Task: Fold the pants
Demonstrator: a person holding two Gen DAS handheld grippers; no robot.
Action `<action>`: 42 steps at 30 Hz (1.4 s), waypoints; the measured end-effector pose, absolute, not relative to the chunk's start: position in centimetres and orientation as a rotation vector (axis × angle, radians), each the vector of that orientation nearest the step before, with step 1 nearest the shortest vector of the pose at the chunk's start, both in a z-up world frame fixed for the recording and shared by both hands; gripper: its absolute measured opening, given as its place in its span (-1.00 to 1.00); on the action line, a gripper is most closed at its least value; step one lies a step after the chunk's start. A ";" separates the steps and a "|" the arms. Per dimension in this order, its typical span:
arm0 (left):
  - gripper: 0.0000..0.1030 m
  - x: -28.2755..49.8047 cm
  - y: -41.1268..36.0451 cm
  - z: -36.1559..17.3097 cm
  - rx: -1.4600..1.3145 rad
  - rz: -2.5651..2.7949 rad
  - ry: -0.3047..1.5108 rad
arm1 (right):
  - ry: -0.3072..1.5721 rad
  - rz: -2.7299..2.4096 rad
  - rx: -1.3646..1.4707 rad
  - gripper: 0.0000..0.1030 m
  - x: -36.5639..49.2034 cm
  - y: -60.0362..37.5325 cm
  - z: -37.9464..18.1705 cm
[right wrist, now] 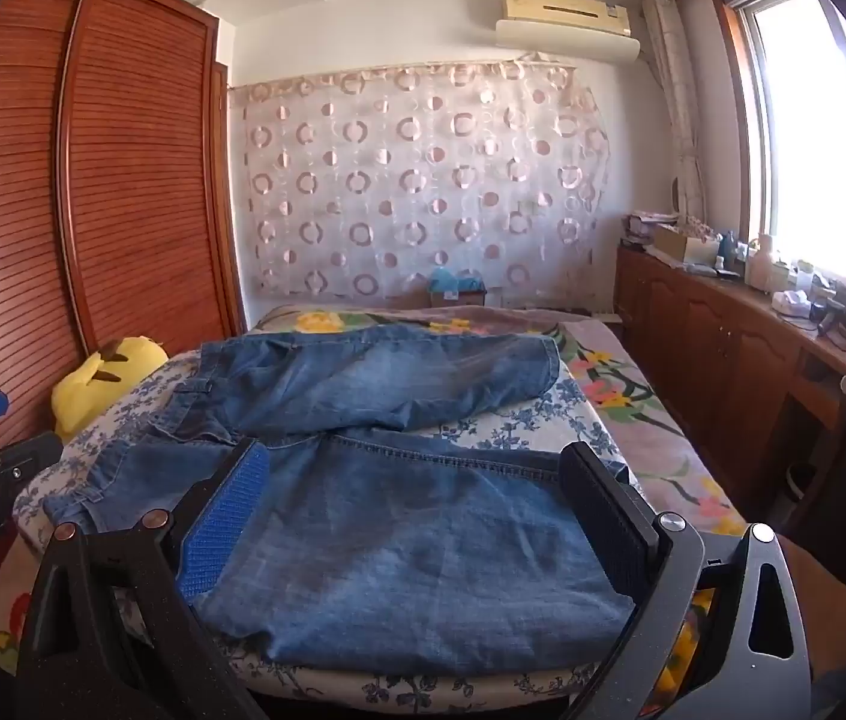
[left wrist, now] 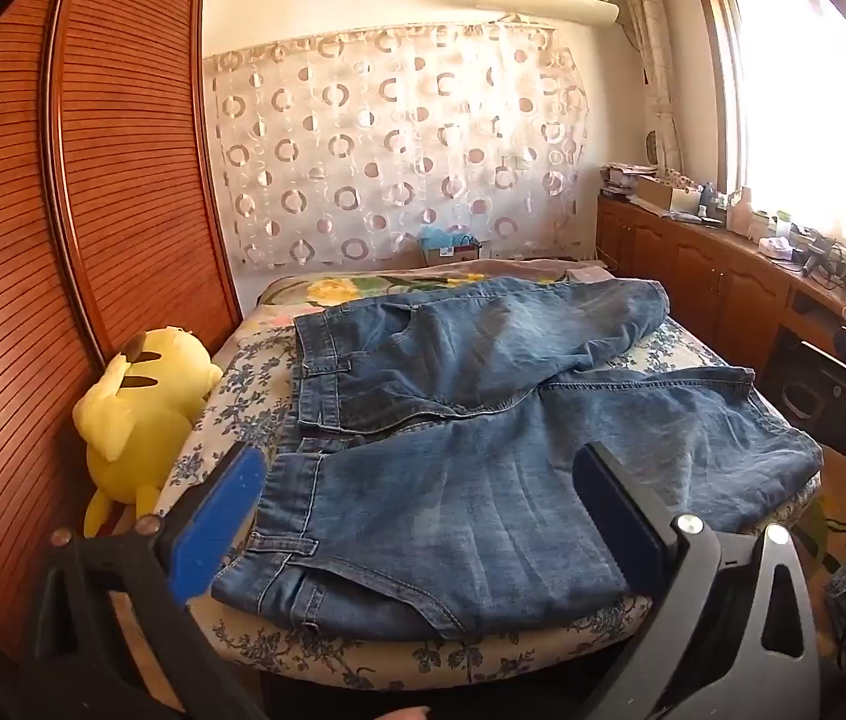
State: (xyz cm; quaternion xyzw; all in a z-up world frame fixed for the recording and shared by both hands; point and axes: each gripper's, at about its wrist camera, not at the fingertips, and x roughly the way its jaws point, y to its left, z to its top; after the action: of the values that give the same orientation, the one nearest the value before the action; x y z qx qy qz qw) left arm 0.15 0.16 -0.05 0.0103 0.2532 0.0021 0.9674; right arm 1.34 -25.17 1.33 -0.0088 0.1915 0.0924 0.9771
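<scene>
Both tongs are standing wide apart, gripping nothing — the left tongs [left wrist: 423, 516] are hovering over the waistband end of the blue denim pants [left wrist: 483, 468], the right tongs [right wrist: 417, 516] over the near leg. The pants are lying spread on the floral-sheeted bed [left wrist: 255, 396], one leg angling away. A yellow plush toy [left wrist: 141, 408] is sitting between bed and slatted wooden wardrobe [left wrist: 63, 210].

A bed [left wrist: 255, 396] covered in a white sheet with blue flower print carries a pair of blue denim pants [left wrist: 483, 462], spread flat with legs apart, and a yellow plush toy [left wrist: 141, 414] at its left edge.
</scene>
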 end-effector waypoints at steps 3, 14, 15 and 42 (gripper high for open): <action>1.00 -0.1 -0.2 0.0 0.040 0.015 0.492 | 0.391 0.188 -0.015 0.93 1.3 -25.2 1.3; 1.00 -0.3 -0.3 0.2 0.046 0.019 0.490 | 0.396 0.184 -0.017 0.93 1.4 -25.3 1.2; 1.00 -0.3 -0.3 0.2 0.045 0.018 0.490 | 0.394 0.188 -0.011 0.93 1.3 -25.3 1.2; 1.00 -1.0 -0.3 1.7 0.046 0.017 0.472 | 0.388 0.188 -0.011 0.93 1.1 -25.2 1.3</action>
State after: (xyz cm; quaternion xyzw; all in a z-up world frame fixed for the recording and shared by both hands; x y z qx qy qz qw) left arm -1.00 -0.34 1.73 0.0226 0.2338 0.0083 0.9720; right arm 1.11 -25.16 1.26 -0.0057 0.1925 0.0933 0.9768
